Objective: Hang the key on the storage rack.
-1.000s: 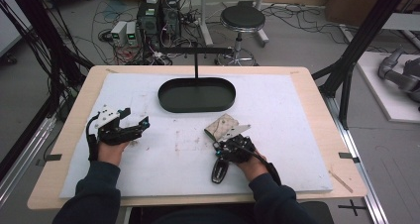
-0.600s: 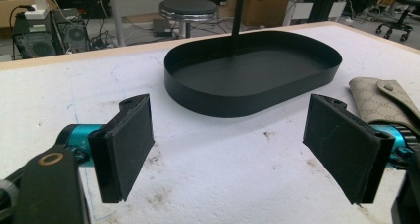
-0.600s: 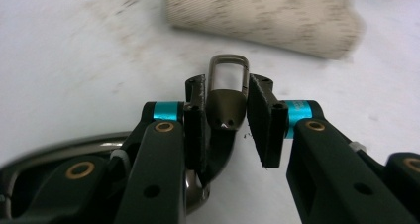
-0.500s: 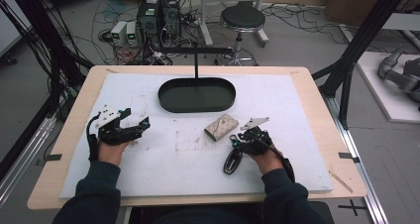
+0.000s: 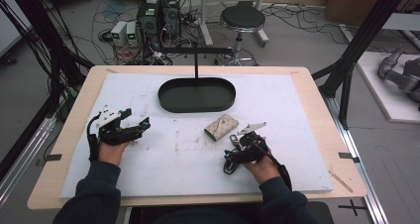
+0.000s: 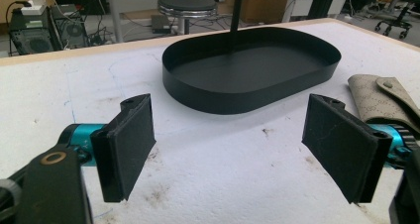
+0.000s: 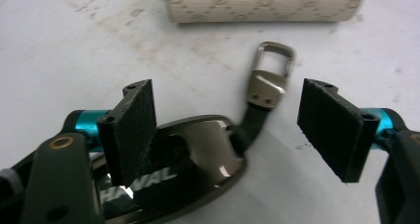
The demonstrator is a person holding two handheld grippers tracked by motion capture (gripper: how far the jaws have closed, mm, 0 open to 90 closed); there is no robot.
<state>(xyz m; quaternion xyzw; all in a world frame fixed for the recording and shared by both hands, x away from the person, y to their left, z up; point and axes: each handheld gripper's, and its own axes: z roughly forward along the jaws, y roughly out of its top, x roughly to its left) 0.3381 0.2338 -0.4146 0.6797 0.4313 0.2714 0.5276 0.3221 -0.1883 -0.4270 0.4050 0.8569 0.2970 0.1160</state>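
Both grippers spread, right gripper (image 7: 225, 135) view reveals key fob (image 7: 198, 154), metal clasp (image 7: 270, 73)

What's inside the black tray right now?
Nothing visible: the tray floor looks bare apart from the post rising from it. The near wall hides a strip of floor just behind it in the left gripper view. The pouch lies outside it.

A beige patterned pouch (image 5: 221, 127) lies flat on the white surface (image 5: 297, 110), just in front of the black oval tray (image 5: 196, 94). A glossy dark key fob (image 7: 198, 154) lies beside the pouch on the side away from the tray, its strap and metal clip (image 7: 270, 80) pointing toward the pouch.
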